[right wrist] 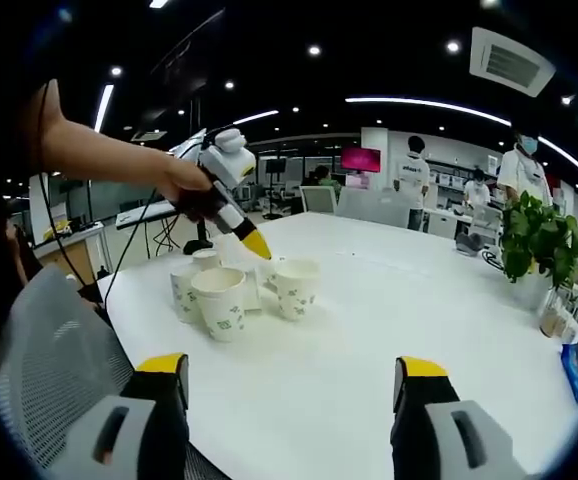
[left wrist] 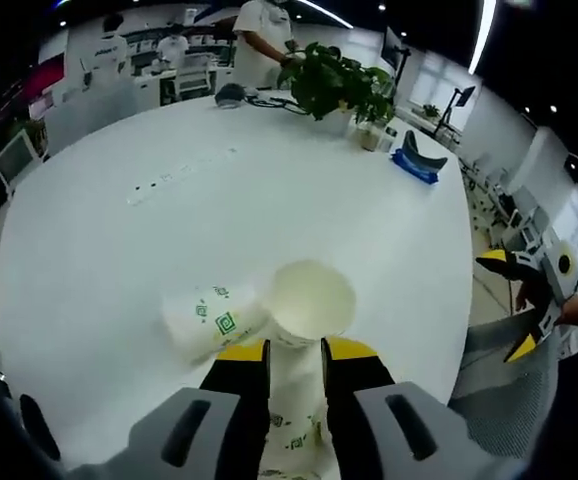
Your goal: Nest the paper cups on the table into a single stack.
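Observation:
My left gripper point(left wrist: 294, 352) is shut on a white paper cup point(left wrist: 312, 300) with green marks, whose open mouth points away from me over the white table point(left wrist: 119, 250). A second cup point(left wrist: 214, 320) lies on its side, touching it on the left. In the right gripper view a hand holds the left gripper point(right wrist: 257, 243) down among a cluster of several cups: one in front point(right wrist: 219, 300), one to the right point(right wrist: 297, 287), one at the left point(right wrist: 183, 290). My right gripper point(right wrist: 294, 372) is open with nothing in it, off the table's edge point(left wrist: 514, 305).
A potted plant point(left wrist: 339, 80) point(right wrist: 534, 235) and a blue object point(left wrist: 417, 160) stand at the table's far side. A grey mesh chair back point(right wrist: 59, 350) is beside the table edge. People stand at desks beyond. A flush socket strip point(left wrist: 174, 178) runs across the tabletop.

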The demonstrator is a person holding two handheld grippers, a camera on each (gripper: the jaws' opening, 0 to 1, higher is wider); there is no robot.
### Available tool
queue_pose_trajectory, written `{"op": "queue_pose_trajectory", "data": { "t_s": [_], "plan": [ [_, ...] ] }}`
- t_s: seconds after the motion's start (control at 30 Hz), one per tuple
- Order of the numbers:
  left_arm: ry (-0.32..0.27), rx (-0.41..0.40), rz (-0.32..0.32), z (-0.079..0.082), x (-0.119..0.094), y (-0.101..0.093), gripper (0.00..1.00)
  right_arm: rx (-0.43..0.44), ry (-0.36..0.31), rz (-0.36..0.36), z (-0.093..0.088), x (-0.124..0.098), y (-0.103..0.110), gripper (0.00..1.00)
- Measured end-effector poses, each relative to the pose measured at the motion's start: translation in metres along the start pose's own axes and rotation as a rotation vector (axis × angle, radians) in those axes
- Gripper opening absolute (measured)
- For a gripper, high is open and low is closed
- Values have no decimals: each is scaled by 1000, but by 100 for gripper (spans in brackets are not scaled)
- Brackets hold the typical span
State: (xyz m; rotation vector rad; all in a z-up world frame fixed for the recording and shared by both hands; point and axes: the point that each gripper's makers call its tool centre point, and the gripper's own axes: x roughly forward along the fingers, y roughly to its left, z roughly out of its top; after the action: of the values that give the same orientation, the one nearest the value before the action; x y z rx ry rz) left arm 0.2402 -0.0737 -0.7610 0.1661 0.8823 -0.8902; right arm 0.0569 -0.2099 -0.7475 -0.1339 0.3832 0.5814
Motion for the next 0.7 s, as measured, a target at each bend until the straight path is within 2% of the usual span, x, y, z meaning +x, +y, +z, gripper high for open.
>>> {"op": "queue_pose_trajectory", "data": {
  "t_s": [0.23, 0.4, 0.7],
  "plan": [
    [-34, -45, 50, 7, 9, 12, 17, 0, -1, -3, 0, 0, -1, 85],
    [-51, -83, 73, 11, 15, 17, 11, -1, 2, -4, -1, 0, -1, 85],
    [-27, -102, 68, 7, 26, 15, 9, 4, 2, -9, -1, 0, -2, 85]
  ]
}}
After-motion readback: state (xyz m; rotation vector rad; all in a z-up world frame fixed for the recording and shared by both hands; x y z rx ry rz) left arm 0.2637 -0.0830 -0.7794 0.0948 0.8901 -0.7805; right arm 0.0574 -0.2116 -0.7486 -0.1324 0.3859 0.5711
